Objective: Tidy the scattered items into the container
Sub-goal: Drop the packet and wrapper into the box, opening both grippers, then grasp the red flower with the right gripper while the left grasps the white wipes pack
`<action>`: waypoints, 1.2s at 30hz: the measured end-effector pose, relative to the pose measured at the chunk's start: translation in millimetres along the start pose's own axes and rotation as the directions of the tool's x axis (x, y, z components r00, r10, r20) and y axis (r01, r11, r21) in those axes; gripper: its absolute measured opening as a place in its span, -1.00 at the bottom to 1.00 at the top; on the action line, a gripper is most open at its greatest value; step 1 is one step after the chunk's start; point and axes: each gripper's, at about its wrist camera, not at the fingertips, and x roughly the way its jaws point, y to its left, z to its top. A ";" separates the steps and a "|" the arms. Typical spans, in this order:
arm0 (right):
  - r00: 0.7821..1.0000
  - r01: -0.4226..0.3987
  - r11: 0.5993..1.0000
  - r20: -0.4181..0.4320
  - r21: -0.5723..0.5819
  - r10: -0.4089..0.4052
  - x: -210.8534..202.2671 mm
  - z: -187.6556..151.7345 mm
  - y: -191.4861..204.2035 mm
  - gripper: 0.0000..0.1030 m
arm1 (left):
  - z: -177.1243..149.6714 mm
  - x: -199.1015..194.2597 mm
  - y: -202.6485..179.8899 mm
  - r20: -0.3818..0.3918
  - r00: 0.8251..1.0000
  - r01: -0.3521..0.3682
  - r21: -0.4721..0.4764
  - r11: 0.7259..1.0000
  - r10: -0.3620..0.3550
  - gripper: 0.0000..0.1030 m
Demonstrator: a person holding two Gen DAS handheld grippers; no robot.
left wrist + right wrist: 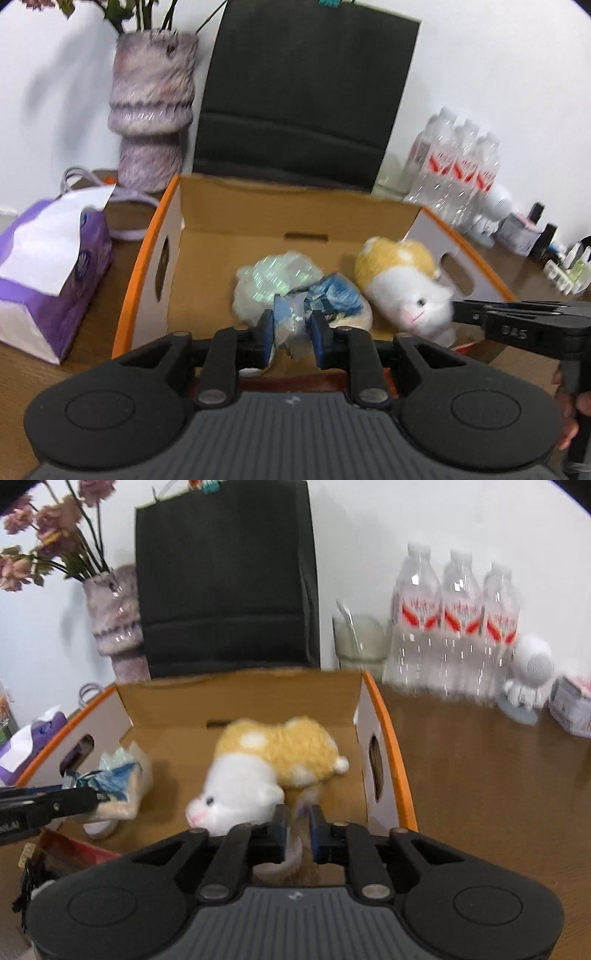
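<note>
Your left gripper [291,338] sits nearest, blue-padded jaws partly closed on a crinkly clear-and-blue plastic packet [295,291], w/ film bunched between the pads. Looks pinched, but blur hides the exact contact. The packet hangs over the near-left part of the cardboard box [258,206], shiny and wrinkled, a pale bready lump under it.

Your right gripper [298,825] has its jaws nearly together, w/ a thin pale fuzzy bit between the pads, prob. part of the plush toy [266,771]; too blurred to say for sure. The plush is soft and rounded, yellow back w/ white spots, white face, lying on its side on the box floor, centre-right, head toward you.

The box is open-topped corrugated cardboard, brown inside, white outside, orange rim, oval hand-holes in both side walls. It stands on a wood-grain table [480,775].

Left of the box: a purple-and-white soft tissue pack [51,273], a tissue sticking up.

Further back: a furry grey-mauve vase [151,110] w/ dried flowers, a black matte bag [225,583] upright behind the box, a clear glass [360,642], three clear ribbed water bottles [458,620] w/ red labels, and a small white round-headed figure [528,679] beside them.
</note>
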 end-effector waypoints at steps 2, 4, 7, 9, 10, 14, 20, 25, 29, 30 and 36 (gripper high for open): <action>1.000 0.000 1.000 -0.005 -0.008 0.000 -2.5 -4.1 2.8 -0.74 | -2.7 -2.0 2.5 0.000 1.000 -0.005 0.009 1.000 0.005 -0.54; 1.000 -0.018 1.000 -0.022 0.003 0.018 -7.8 -7.7 5.0 -0.69 | -4.1 -4.5 4.8 -0.005 1.000 -0.005 0.009 1.000 0.005 -0.51; 0.999 -0.043 0.999 -0.033 0.000 0.043 -15.7 -13.3 8.4 -0.66 | -7.3 -11.5 5.5 -0.012 1.000 0.003 0.015 1.000 -0.003 -0.37; 0.998 -0.055 0.998 -0.030 0.000 0.055 -20.0 -14.1 8.9 -0.57 | -7.6 -16.8 4.7 -0.005 1.000 0.000 0.016 1.000 0.000 0.09; 0.998 -0.065 0.998 -0.022 0.007 0.065 -22.9 -14.2 8.6 -0.40 | -7.4 -20.2 4.5 0.008 1.000 -0.001 0.012 1.000 0.001 0.20; 0.993 -0.095 0.995 0.070 0.006 0.095 -45.0 -11.7 12.0 0.59 | -0.9 -40.7 5.8 0.089 0.996 0.027 -0.009 1.000 -0.027 0.82; 0.963 -0.129 0.991 0.234 -0.022 0.131 -98.0 -20.0 18.6 1.00 | -4.0 -72.5 9.1 0.153 0.988 0.035 -0.028 0.999 -0.030 1.00; 0.966 -0.063 0.998 0.250 -0.007 0.063 -120.9 -51.5 17.2 1.00 | -27.5 -91.6 12.5 0.139 0.990 -0.003 0.002 1.000 0.003 1.00; 0.977 -0.065 0.998 0.203 -0.007 0.065 -129.2 -82.7 11.0 1.00 | -51.3 -107.0 15.8 0.129 0.992 -0.010 0.015 1.000 0.008 1.00; 0.981 -0.069 0.998 0.185 0.001 0.067 -130.2 -89.8 10.1 1.00 | -57.9 -110.1 14.8 0.120 0.993 -0.011 0.021 1.000 0.008 1.00; 0.989 -0.060 0.997 0.137 0.044 0.053 -140.8 -124.9 9.6 1.00 | -96.2 -125.8 2.0 0.082 0.996 0.027 0.049 0.998 -0.031 1.00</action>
